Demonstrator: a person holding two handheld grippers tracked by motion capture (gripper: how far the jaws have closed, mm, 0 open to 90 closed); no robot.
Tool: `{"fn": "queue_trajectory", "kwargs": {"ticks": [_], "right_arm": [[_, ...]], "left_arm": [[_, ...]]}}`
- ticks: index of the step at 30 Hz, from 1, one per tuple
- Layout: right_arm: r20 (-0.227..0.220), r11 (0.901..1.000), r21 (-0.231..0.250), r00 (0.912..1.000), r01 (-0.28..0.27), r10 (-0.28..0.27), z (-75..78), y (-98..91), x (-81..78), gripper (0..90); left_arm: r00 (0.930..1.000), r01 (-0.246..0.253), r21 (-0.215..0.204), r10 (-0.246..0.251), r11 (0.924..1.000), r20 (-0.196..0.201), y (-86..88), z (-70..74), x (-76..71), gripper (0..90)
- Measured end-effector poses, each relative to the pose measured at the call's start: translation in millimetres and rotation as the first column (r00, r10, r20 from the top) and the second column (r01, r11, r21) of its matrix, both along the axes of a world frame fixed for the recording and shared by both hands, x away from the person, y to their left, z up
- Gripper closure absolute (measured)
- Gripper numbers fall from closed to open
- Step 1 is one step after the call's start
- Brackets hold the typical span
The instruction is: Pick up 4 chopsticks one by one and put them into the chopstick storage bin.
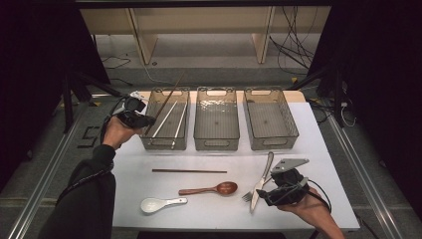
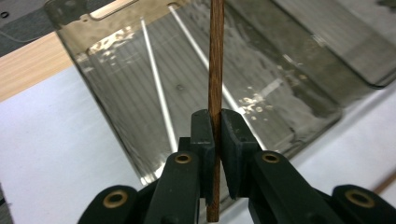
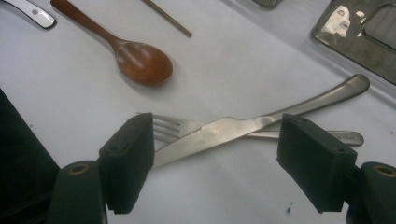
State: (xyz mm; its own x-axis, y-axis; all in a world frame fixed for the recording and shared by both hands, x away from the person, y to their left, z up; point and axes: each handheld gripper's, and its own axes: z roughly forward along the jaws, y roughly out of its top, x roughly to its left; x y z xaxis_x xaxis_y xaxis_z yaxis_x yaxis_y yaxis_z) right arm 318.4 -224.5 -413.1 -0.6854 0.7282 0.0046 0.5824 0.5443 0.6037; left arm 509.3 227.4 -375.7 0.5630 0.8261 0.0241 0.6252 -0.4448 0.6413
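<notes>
Near edge of the desk [image 1: 318, 149], 5 o'clock: right gripper [image 1: 285, 191] low over the knife [image 1: 261, 181] and fork [image 1: 247, 196], jaws wide, holding nothing. In the right gripper view the knife lies crossed over the fork, and the crossing sits between the two jaws but untouched; looks like a pre-grasp hover, aimed at the top piece first since it pins the fork.

Also near, 6 to 7 o'clock: white ceramic spoon [image 1: 155, 203], wooden spoon [image 1: 211, 189], then one loose brown chopstick [image 1: 189, 171] lying flat across the middle of the desk. All unsorted.

Farther, 10 o'clock: left gripper [image 1: 133, 113] at the left side of the left bin [image 1: 149, 143]. Jaws narrow, clamped on a dark wooden chopstick [image 2: 215, 60]; the stick runs straight up out of the jaws, pinched near its lower end with a short stub below. In the high view the stick slants up and away over the bin. Probably held by the end so the long part can be lowered into the bin lengthwise beside the two white chopsticks [image 1: 171, 119] already inside.

Far row, 12 to 1 o'clock: middle bin [image 1: 216, 144] and right bin [image 1: 271, 144], nothing in either. Sorting by type seems early; most cutlery not yet binned.
</notes>
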Motion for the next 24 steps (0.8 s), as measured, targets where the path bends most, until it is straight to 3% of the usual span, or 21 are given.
{"fn": "queue_trajectory", "kwargs": {"ticks": [11, 24], "right_arm": [[0.003, 1.0000, 0.001, 1.0000, -0.001, 0.001, 0.5, 0.1, -0.1, 28.3], [0.000, 1.0000, 0.001, 1.0000, -0.002, 0.002, 0.2, 1.1, -0.2, 28.3]], "left_arm": [[0.9984, -0.053, 0.026, 0.054, 0.9982, -0.016, 0.8, -10.5, 12.4, 83.1], [0.9961, -0.076, 0.033, 0.077, 0.9966, -0.042, 3.9, -28.2, 13.7, 82.8]]}}
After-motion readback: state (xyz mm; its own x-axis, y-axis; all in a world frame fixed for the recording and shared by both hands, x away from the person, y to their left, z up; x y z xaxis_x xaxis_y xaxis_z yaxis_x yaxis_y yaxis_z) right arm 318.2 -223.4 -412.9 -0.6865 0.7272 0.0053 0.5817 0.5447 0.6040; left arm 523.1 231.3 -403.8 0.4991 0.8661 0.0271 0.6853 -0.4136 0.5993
